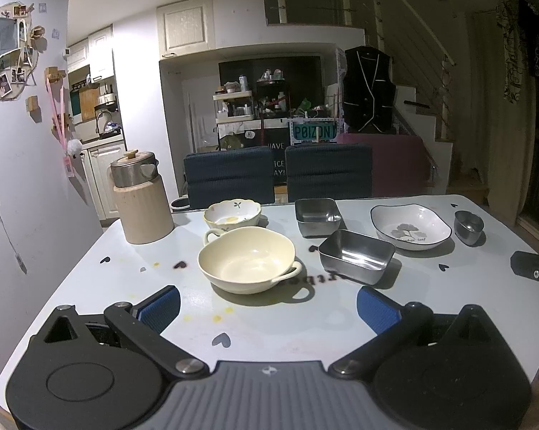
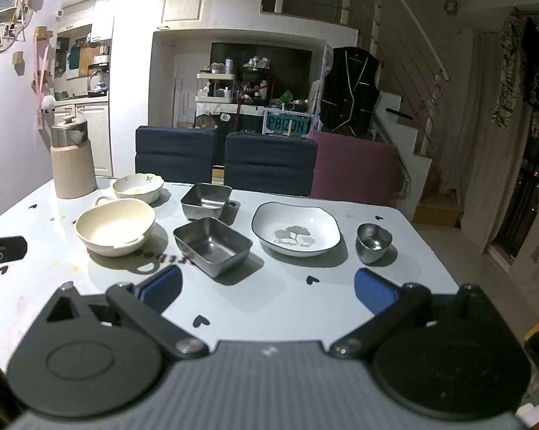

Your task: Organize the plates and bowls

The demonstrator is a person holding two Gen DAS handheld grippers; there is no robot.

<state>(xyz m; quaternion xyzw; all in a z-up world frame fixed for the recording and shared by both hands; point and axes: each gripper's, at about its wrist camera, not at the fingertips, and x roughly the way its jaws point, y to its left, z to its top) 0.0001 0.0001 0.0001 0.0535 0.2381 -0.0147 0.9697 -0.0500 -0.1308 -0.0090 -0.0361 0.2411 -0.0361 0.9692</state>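
On the white table (image 1: pixel 90 279) stand a cream two-handled bowl (image 1: pixel 247 258) (image 2: pixel 115 226), a scalloped floral bowl (image 1: pixel 232 214) (image 2: pixel 137 186) behind it, two steel rectangular trays, near (image 1: pixel 356 255) (image 2: pixel 212 244) and far (image 1: pixel 317 215) (image 2: pixel 206 200), a white leaf-print plate (image 1: pixel 410 226) (image 2: pixel 296 228) and a small steel cup (image 1: pixel 468 225) (image 2: pixel 373 238). My left gripper (image 1: pixel 268 310) is open and empty, just short of the cream bowl. My right gripper (image 2: pixel 268 292) is open and empty, in front of the near tray and the plate.
A beige canister with a steel lid (image 1: pixel 142 200) (image 2: pixel 72 159) stands at the table's far left. Two dark chairs (image 1: pixel 230 175) (image 2: pixel 269 163) and a maroon one (image 2: pixel 355 172) line the far edge. A wall is on the left.
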